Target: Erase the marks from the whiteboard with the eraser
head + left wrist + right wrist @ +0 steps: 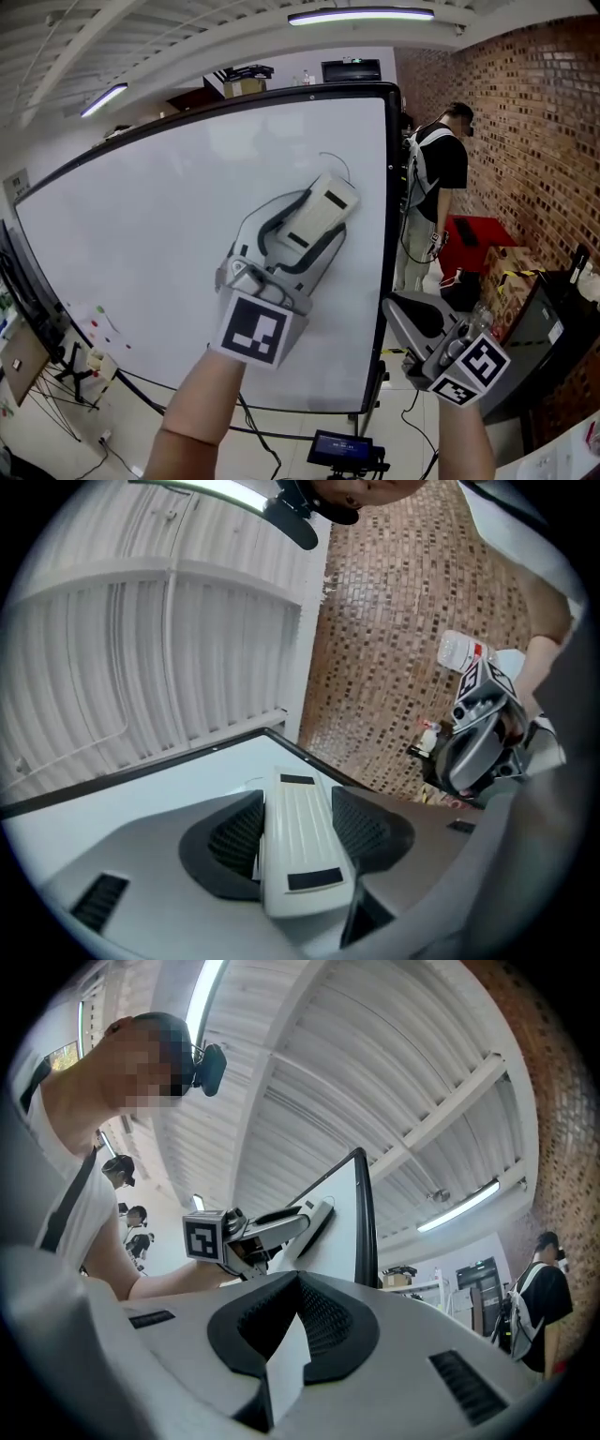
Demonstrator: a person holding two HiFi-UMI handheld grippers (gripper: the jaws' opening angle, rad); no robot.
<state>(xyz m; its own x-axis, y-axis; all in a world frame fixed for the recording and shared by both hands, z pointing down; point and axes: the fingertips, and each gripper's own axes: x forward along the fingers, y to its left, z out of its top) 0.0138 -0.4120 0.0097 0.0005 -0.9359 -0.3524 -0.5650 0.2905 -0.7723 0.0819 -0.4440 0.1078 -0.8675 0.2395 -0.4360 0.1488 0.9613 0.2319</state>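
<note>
A large whiteboard [159, 234] fills the head view. My left gripper [307, 225] is shut on a white eraser [325, 206], which lies flat against the board near its right side. Just above the eraser is a thin curved pen mark [336, 162]. In the left gripper view the eraser [296, 855] sits between the ribbed pads, with the whiteboard [178, 785] beyond it. My right gripper [405, 317] hangs low, off the board's right edge, with its jaws together and nothing in them. The right gripper view shows those jaws [298, 1307] and, further off, the left gripper [272, 1227] with the eraser [317, 1221].
A person in a black shirt [442, 173] stands behind the board's right edge by the brick wall [530, 131]. A red box [473, 239] and a cardboard box [506, 272] are at the right. The board's stand and a floor device [345, 452] are below. Small coloured dots [103, 323] mark the board's lower left.
</note>
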